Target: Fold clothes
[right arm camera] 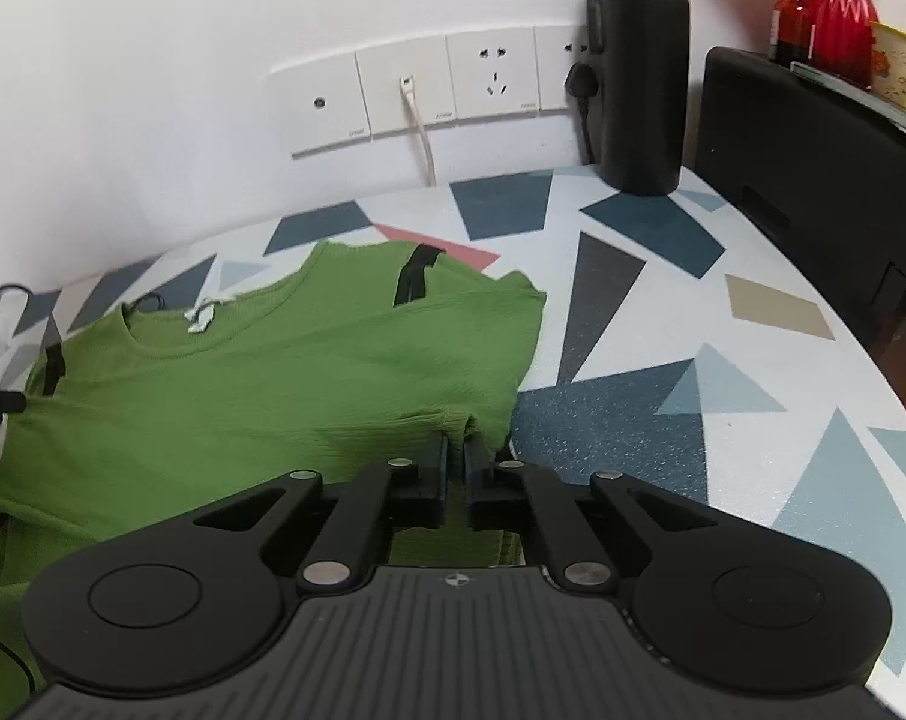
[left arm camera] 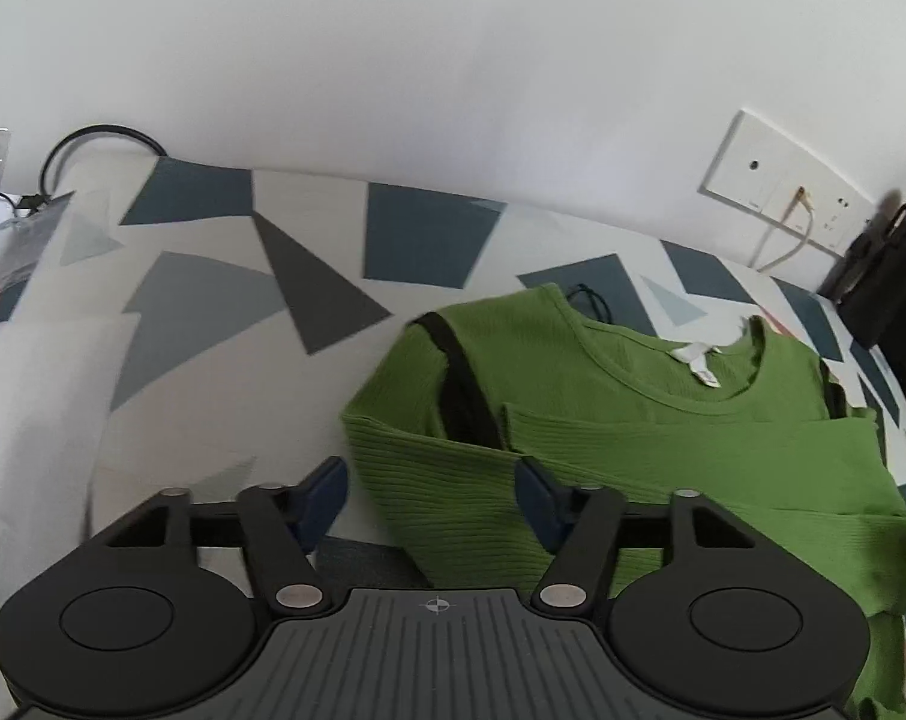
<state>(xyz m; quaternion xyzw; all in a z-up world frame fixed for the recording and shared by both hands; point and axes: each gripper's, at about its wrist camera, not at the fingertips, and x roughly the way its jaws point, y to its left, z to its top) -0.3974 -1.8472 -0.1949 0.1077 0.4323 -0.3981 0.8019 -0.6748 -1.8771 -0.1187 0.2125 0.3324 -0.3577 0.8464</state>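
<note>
A green ribbed top [left arm camera: 663,438] with black shoulder trim and a white neck label lies on the patterned table, partly folded. It also shows in the right wrist view [right arm camera: 261,384]. My left gripper [left arm camera: 432,498] is open, its blue-padded fingers straddling the top's left folded edge just above the cloth. My right gripper [right arm camera: 456,450] is shut on a fold of the green top at its right side.
The table [right arm camera: 663,396] has a white cover with blue, grey and pink shapes. A black bottle [right arm camera: 639,72] and a black box [right arm camera: 813,168] stand at the back right by wall sockets [right arm camera: 429,90]. Cables and clutter [left arm camera: 9,222] sit at the far left.
</note>
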